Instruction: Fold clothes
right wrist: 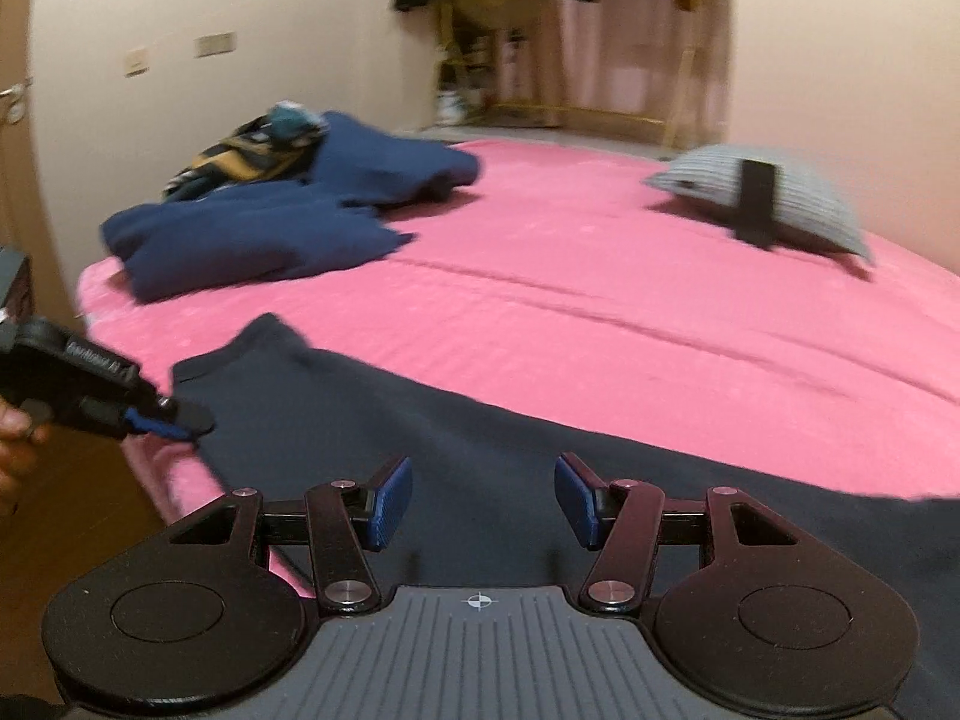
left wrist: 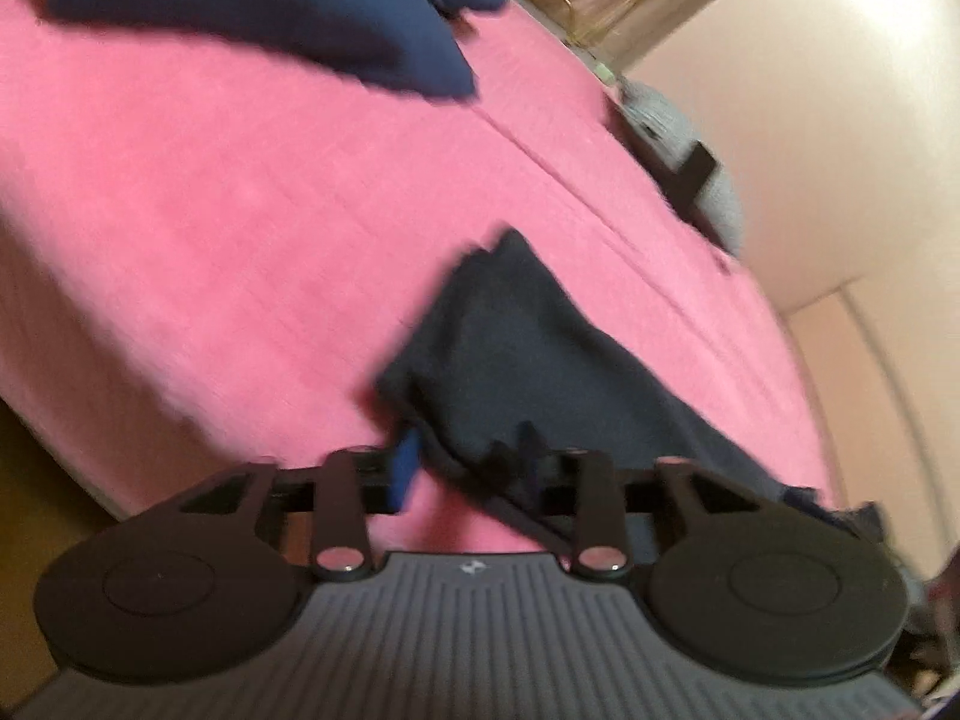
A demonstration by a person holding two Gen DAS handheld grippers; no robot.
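Observation:
A dark navy garment (right wrist: 480,420) lies spread along the near edge of the pink bed (right wrist: 600,300). My right gripper (right wrist: 483,504) hovers just over it, open, with blue pads (right wrist: 390,504) apart and nothing between them. My left gripper (right wrist: 180,423) is at the garment's left corner, held by a hand (right wrist: 12,438). In the left wrist view its jaws (left wrist: 468,456) stand narrow with the dark garment (left wrist: 528,360) pinched between them. The cloth drapes over and hides the right finger, and only the left blue pad (left wrist: 402,468) shows.
A heap of blue clothes (right wrist: 258,228) and a patterned piece (right wrist: 252,150) lie at the bed's far left. A grey striped pillow with a black strap (right wrist: 762,198) sits far right. A clothes rack (right wrist: 540,30) stands behind. Wooden floor (right wrist: 90,510) borders the bed's left side.

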